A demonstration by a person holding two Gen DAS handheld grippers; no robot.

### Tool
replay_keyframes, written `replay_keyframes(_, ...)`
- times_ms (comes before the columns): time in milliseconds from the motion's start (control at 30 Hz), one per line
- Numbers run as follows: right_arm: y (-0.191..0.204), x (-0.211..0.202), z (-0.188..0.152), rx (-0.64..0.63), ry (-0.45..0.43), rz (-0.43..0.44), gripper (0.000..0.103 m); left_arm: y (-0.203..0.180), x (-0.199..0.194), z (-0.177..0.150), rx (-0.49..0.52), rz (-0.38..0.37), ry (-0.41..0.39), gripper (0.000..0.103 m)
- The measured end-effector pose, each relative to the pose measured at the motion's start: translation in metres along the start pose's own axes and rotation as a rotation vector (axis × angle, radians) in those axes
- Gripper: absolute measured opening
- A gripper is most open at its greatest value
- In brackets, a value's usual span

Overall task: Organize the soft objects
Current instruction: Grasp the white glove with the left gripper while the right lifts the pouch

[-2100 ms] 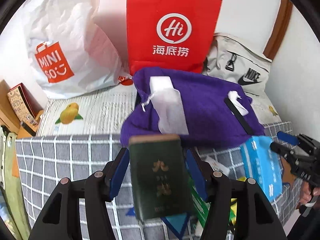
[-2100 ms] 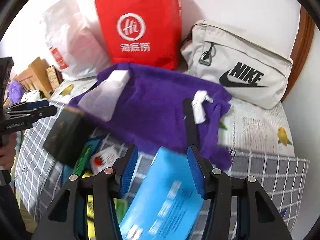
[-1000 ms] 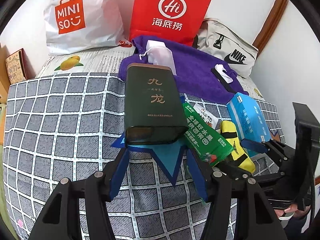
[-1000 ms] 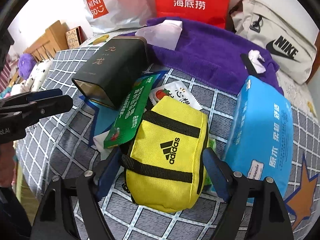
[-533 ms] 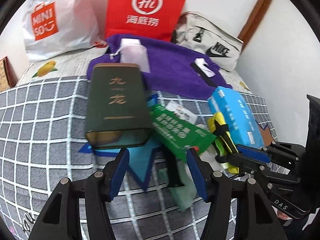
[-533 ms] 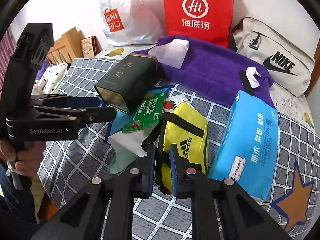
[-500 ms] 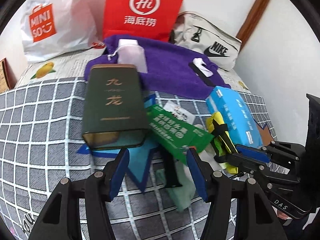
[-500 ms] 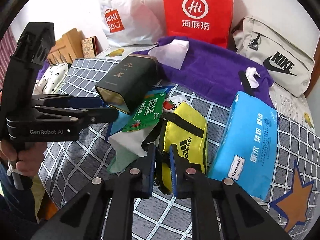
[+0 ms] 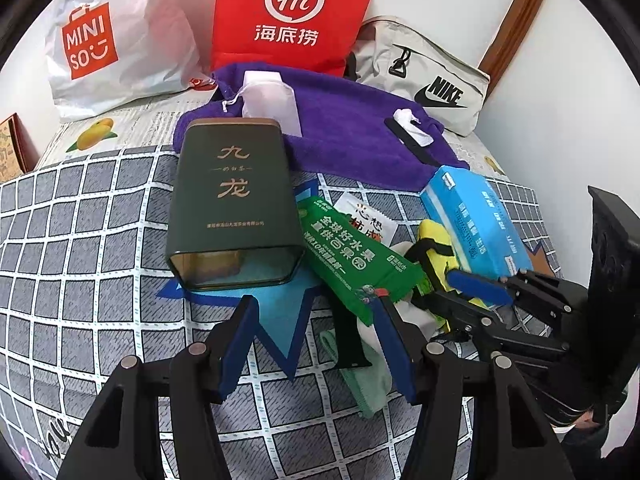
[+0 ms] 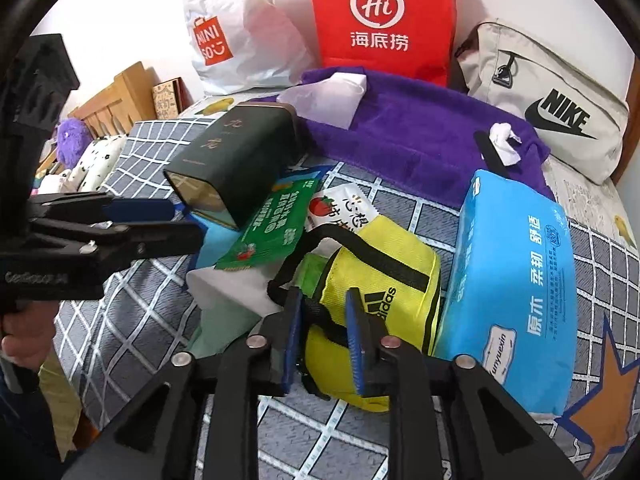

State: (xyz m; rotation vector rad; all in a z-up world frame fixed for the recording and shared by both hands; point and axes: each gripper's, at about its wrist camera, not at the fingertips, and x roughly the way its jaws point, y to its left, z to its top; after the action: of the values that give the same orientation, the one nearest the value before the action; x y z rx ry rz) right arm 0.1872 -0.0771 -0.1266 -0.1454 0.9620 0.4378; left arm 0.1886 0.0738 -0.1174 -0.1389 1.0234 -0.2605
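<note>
A yellow pouch (image 10: 384,276) with black straps lies on the checked bedspread (image 9: 80,240), beside a blue tissue pack (image 10: 516,280). My right gripper (image 10: 324,300) sits at the pouch's near end. Its jaws are opening, with the black strap (image 10: 320,314) loose between the pads. My left gripper (image 9: 314,312) hangs open over a blue star on the bedspread with nothing in it, just short of a dark green tin (image 9: 232,200) lying on its side. A green packet (image 9: 352,256) rests between the tin and the pouch. A purple towel (image 9: 340,120) lies behind them.
A white shopping bag (image 9: 112,40), a red paper bag (image 9: 296,12) and a grey sports bag (image 9: 420,68) stand along the back wall. A white snack packet (image 9: 368,216) and a pale green cloth (image 9: 360,376) lie under the green packet. Wooden furniture (image 10: 120,96) stands to the left.
The left gripper set the green tin down on the bedspread and let go. The right jaws went from wide around the yellow pouch to shut on its strap, and have now parted again.
</note>
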Motion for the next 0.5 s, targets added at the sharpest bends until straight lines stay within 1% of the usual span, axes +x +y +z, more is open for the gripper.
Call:
replay_keyframes(33,0.001,0.002,0.0,-0.004,-0.002,-0.009,0.035,0.0,0.001,0.0,-0.002,-0.002,0.002,0.057)
replay_keyframes(100,0.0,0.004,0.0,-0.01,-0.003,-0.008,0.035,0.0,0.002,0.0,-0.002,-0.004,0.003,0.057)
replay_keyframes(133,0.0,0.003,-0.001,-0.011,-0.006,-0.003,0.031,0.0,0.002,0.0,-0.002,-0.004,0.002,0.057)
replay_keyframes(167,0.0,0.002,0.0,-0.012,-0.007,0.015,0.018,0.0,0.003,0.0,-0.002,-0.006,0.003,0.057)
replay_keyframes(200,0.0,-0.001,0.001,-0.009,-0.01,0.027,0.013,0.001,0.003,-0.001,0.001,-0.008,0.003,0.057)
replay_keyframes(300,0.004,-0.018,0.002,-0.017,-0.043,0.017,0.01,-0.001,0.004,-0.004,0.012,-0.033,-0.002,0.057)
replay_keyframes(400,0.002,-0.033,0.001,0.01,-0.065,0.057,0.01,-0.008,0.003,-0.008,0.031,-0.094,-0.005,0.057)
replay_keyframes(500,0.0,-0.043,0.0,0.026,-0.084,0.065,0.01,-0.019,0.002,-0.011,0.066,-0.164,-0.01,0.057)
